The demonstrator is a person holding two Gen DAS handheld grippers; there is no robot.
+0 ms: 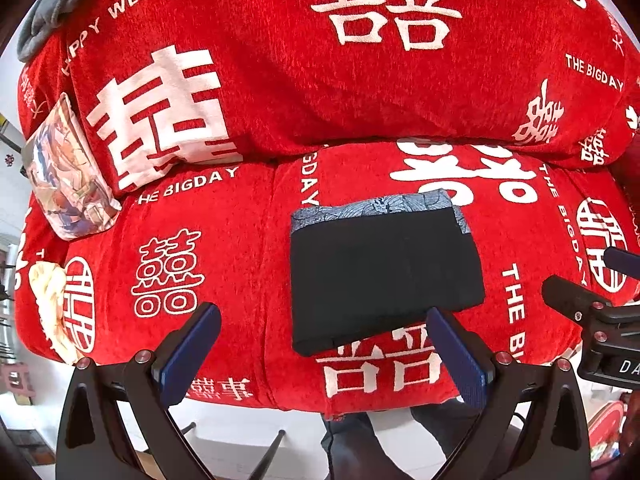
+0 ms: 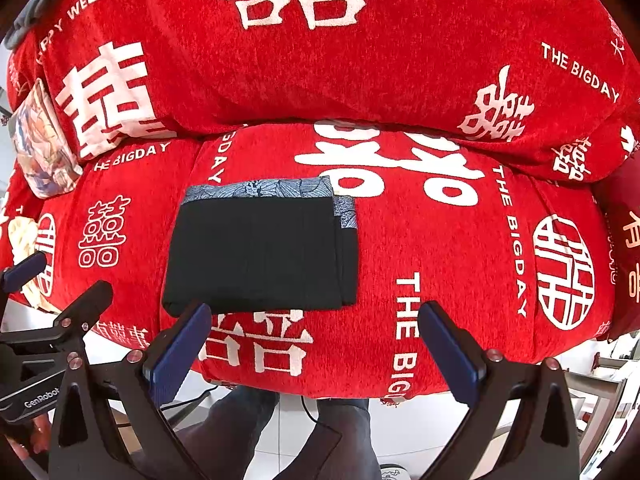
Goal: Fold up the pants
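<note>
**Folded pants on the sofa seat, both grippers empty**

I see the black pants (image 1: 384, 272) lying folded into a compact rectangle on the seat of the red sofa (image 1: 224, 264), their blue patterned waistband (image 1: 372, 210) on the edge nearest the backrest. My left gripper (image 1: 324, 344) hangs just in front of the pants with its jaws spread wide, grasping nothing. My right gripper (image 2: 314, 340) hovers in front of the pants too, jaws likewise released and empty. A printed cushion (image 1: 68, 176) leans against the backrest, well to the left of the pants.
</note>
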